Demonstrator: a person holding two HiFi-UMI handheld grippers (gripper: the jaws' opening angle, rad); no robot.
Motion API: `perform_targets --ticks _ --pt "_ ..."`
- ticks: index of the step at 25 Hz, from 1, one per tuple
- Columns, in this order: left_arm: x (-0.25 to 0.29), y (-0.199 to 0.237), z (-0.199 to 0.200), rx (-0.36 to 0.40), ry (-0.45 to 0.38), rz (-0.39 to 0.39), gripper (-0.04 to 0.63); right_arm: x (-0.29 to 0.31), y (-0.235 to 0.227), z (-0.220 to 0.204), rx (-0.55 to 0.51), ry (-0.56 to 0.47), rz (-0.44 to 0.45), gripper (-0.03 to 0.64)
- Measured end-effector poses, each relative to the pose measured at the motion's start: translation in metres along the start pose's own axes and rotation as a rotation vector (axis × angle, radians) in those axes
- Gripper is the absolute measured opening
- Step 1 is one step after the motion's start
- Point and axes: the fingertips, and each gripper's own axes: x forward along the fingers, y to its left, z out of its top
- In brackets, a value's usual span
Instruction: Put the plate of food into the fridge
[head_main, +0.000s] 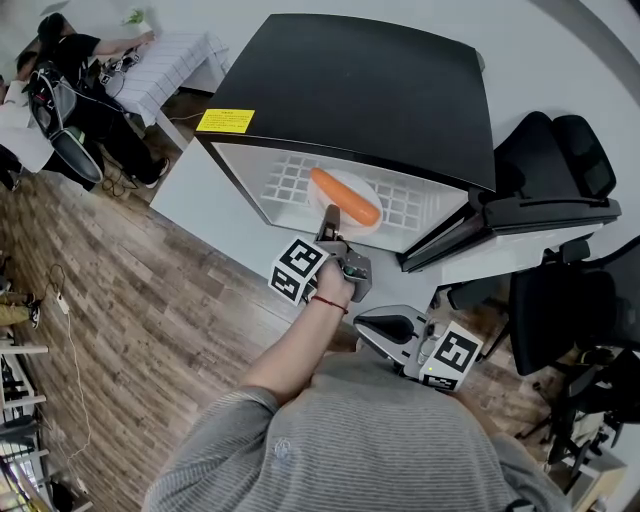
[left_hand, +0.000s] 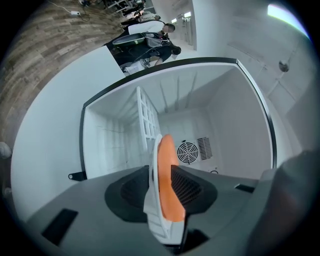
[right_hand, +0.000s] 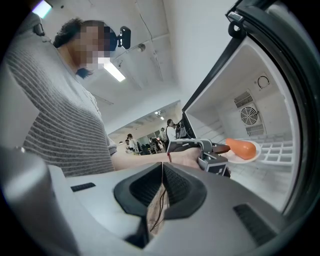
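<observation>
Though the plate (left_hand: 152, 202) sits between them, the left gripper's (left_hand: 161, 172) fingers (left_hand: 189, 187) stand apart.

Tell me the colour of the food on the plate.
Orange food; clearest in the head view.

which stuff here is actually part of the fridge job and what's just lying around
Job: plate with carrot, on the wire shelf; open fridge; left claw, open around the plate's rim.
Lying about: office chairs; white table; right claw, shut and empty.
</observation>
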Motion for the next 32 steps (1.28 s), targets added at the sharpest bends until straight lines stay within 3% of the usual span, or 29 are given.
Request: perform_targets --ticks 8,32 --pt "-0.010 0.001 0.002 0.059 0.027 -0.005 0.127 0.001 0.003 0.001 -0.005 -0.006 -0.003 0.014" --pt "-0.028 -0.004 0.014 0.041 0.019 -0.036 0.126 0.009 0.015 -0.003 -0.015 0.003 0.010 0.014"
